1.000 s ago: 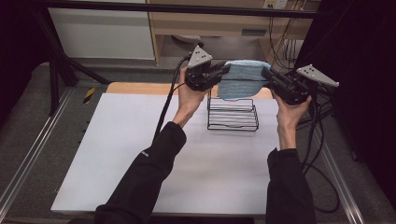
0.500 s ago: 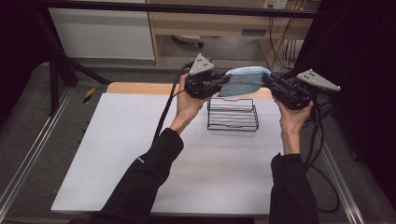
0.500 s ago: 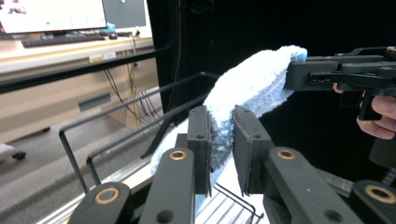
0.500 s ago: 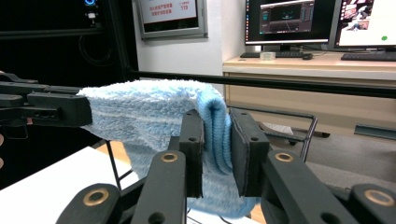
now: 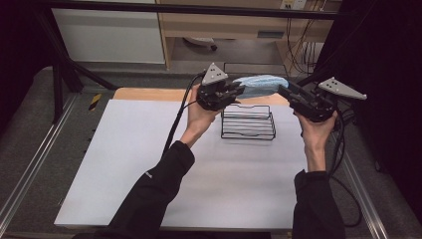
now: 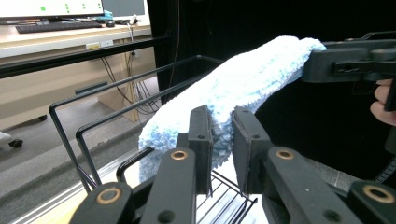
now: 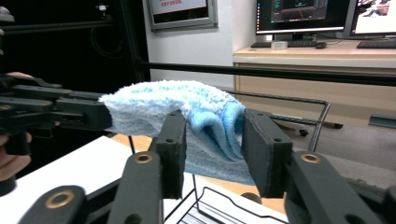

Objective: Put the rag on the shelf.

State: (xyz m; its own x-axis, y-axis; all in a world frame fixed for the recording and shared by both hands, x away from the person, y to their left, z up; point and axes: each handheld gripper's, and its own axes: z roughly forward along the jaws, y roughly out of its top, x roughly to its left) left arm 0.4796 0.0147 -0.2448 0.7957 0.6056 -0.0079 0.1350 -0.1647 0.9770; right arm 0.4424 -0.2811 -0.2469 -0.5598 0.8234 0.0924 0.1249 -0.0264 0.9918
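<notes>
A fluffy light blue cloth [image 5: 261, 84] hangs stretched between my two grippers, just above a black wire rack [image 5: 248, 122] on the white table mat. My left gripper [image 5: 239, 91] is shut on the cloth's left end [image 6: 243, 79], its jaws [image 6: 219, 121] pinching the folds. My right gripper [image 5: 283, 91] is at the other end. Its jaws [image 7: 212, 126] have just been opening and stand apart, with the folded cloth [image 7: 163, 105] lying loose between them.
The white mat [image 5: 149, 164] spreads wide in front of and left of the rack. A wooden strip [image 5: 149, 93] borders its far edge, and metal rails [image 5: 30, 169] run along both sides. Cables trail from both grippers. Desks with monitors stand beyond the table.
The right gripper's jaws have spread apart around the cloth's end. Both hands stay nearly where they were, and the cloth still spans the gap above the rack.
</notes>
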